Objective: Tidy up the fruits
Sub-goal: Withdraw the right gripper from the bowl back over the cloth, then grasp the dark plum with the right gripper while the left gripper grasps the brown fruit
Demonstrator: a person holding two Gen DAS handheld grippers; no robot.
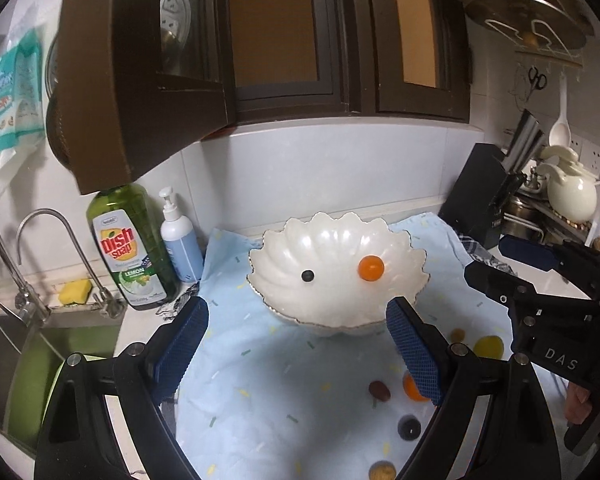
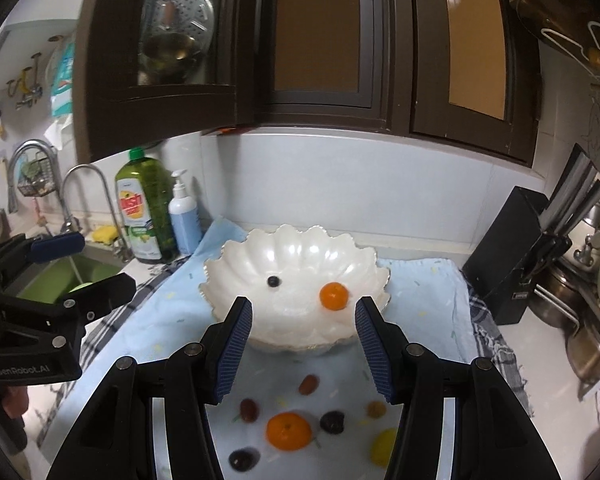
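Note:
A white scalloped bowl [image 1: 332, 248] [image 2: 296, 264] stands on a light blue cloth [image 1: 268, 380] [image 2: 160, 324]. In it lie a small orange fruit [image 1: 371, 267] [image 2: 333, 296] and a dark berry [image 1: 307, 275] [image 2: 273, 281]. Loose fruits lie on the cloth in front: an orange [image 2: 288, 431], red grapes [image 2: 308, 384], dark grapes [image 2: 332, 422], a yellow fruit [image 2: 383, 446]. My left gripper [image 1: 296, 354] is open and empty, held above the cloth before the bowl. My right gripper [image 2: 304, 350] is open and empty above the loose fruits.
A sink [image 1: 28, 344] with faucet [image 1: 52, 248], dish soap bottle [image 1: 132, 248] and pump bottle [image 1: 180, 236] stand at left. A black knife block [image 2: 512, 252] and pots [image 2: 580, 312] stand at right. An open cabinet door [image 1: 140, 72] hangs overhead.

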